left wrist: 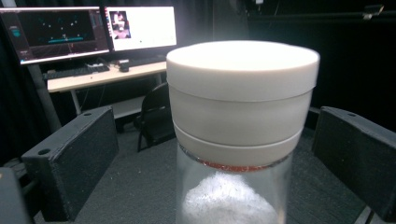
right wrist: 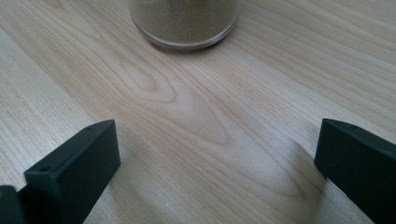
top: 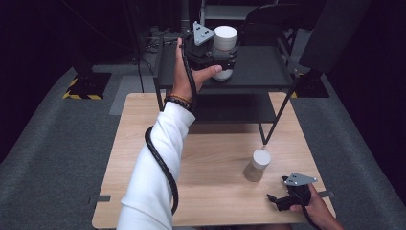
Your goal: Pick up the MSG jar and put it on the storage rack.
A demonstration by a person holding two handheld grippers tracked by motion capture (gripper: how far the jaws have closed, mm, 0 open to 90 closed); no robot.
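Note:
A tall glass jar with a broad white lid (top: 225, 40) (left wrist: 243, 93) and white powder inside stands on the top of a black rack (top: 261, 67). My left gripper (top: 223, 61) is open around it, a jaw on each side with a gap to the glass. A smaller jar with a white lid (top: 257, 165) holds sand-coloured grains and stands on the wooden table (top: 210, 191). Its base (right wrist: 184, 21) lies just ahead of my right gripper (top: 276, 201), which is open and low over the table near the front right corner, with nothing between its jaws.
The black rack has a lower shelf (top: 230, 108) and a slanted leg (top: 277, 120) that comes down onto the table's far half. Behind it are monitors on a desk (left wrist: 88, 32) and a dark chair (left wrist: 154, 116). Grey carpet surrounds the table.

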